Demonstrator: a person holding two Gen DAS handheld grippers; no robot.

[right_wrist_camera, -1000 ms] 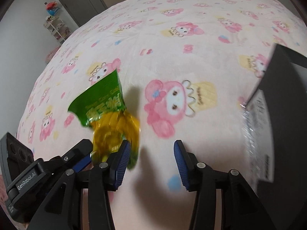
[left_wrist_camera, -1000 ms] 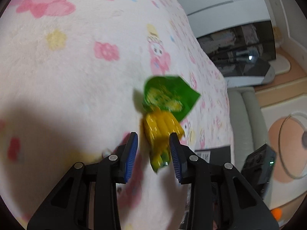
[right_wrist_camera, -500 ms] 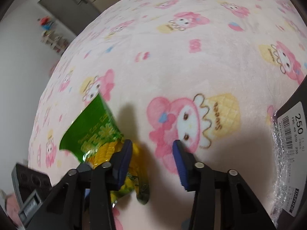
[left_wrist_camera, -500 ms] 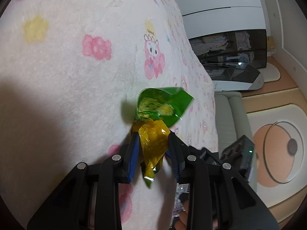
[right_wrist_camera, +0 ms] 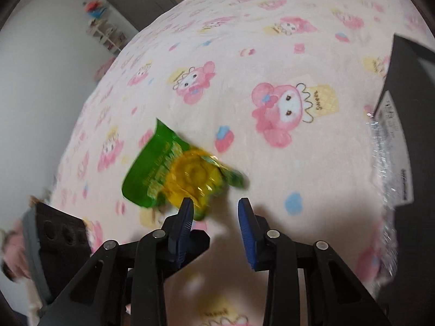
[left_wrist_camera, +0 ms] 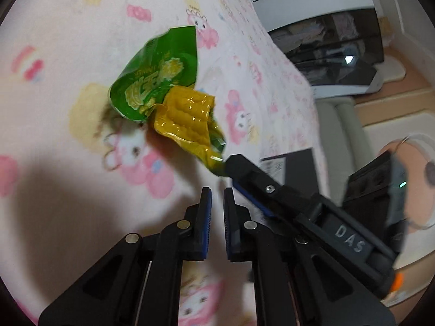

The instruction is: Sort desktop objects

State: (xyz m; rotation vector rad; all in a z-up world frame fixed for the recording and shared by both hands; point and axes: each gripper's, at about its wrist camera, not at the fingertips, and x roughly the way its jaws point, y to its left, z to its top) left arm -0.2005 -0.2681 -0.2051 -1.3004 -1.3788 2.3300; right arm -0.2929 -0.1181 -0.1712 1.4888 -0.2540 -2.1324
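Left gripper point(left_wrist_camera: 216, 193): jaws drawn together to a thin slit, with nothing between the blue pads and only blanket beyond them. It points down at the blanket, on the far side of the packet from the box.
Right gripper point(right_wrist_camera: 214, 206): jaws partly apart and closing. The gap between the pads shows bare blanket, so nothing is clamped. Its left fingertip overlaps the packet's near edge, and whether they touch cannot be told. In the left wrist view one of its fingers reaches in from the box's side and its tip meets the packet's lower corner.
Packet point(right_wrist_camera: 190, 174): a crumpled snack bag, green at one end and yellow with corn kernels at the other. It sits well to the left of the box in the right wrist view, with the green end pointing away from the box. It is blurred there, and whether it lies flat or is lifted a little cannot be told.
Box point(right_wrist_camera: 407, 87): black, with a white label and shiny wrap on its near side. It rests on the blanket at the right edge of the right wrist view.
Blanket point(right_wrist_camera: 244, 40): pale pink plush printed with pink cartoon characters, spread under the box and the packet.
Cabinet point(left_wrist_camera: 326, 40): white with a dark glass front, past the blanket's edge beyond the box.
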